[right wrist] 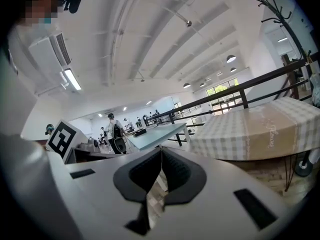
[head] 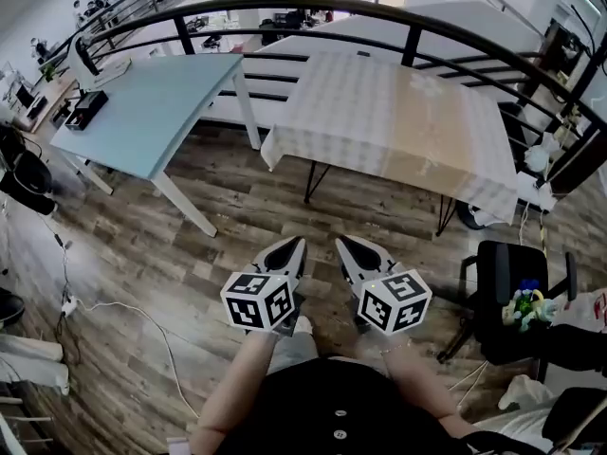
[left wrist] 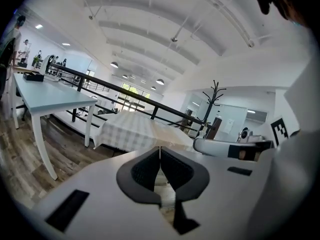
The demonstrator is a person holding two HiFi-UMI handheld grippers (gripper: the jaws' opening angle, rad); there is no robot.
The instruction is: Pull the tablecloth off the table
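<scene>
A pale checked tablecloth (head: 398, 121) covers a table ahead of me and hangs over its near edge; it also shows as a draped cloth (left wrist: 132, 131) in the left gripper view and as a checked cloth (right wrist: 250, 131) in the right gripper view. My left gripper (head: 296, 246) and right gripper (head: 343, 245) are held side by side over the wooden floor, well short of the table. Both are shut with nothing between the jaws. The closed left gripper (left wrist: 160, 149) and closed right gripper (right wrist: 161, 150) point towards the cloth.
A light blue table (head: 152, 107) stands left of the covered one. A black curved railing (head: 313, 8) runs behind both. A black chair (head: 517, 292) with a colourful toy sits at my right. Cables lie on the floor at the left.
</scene>
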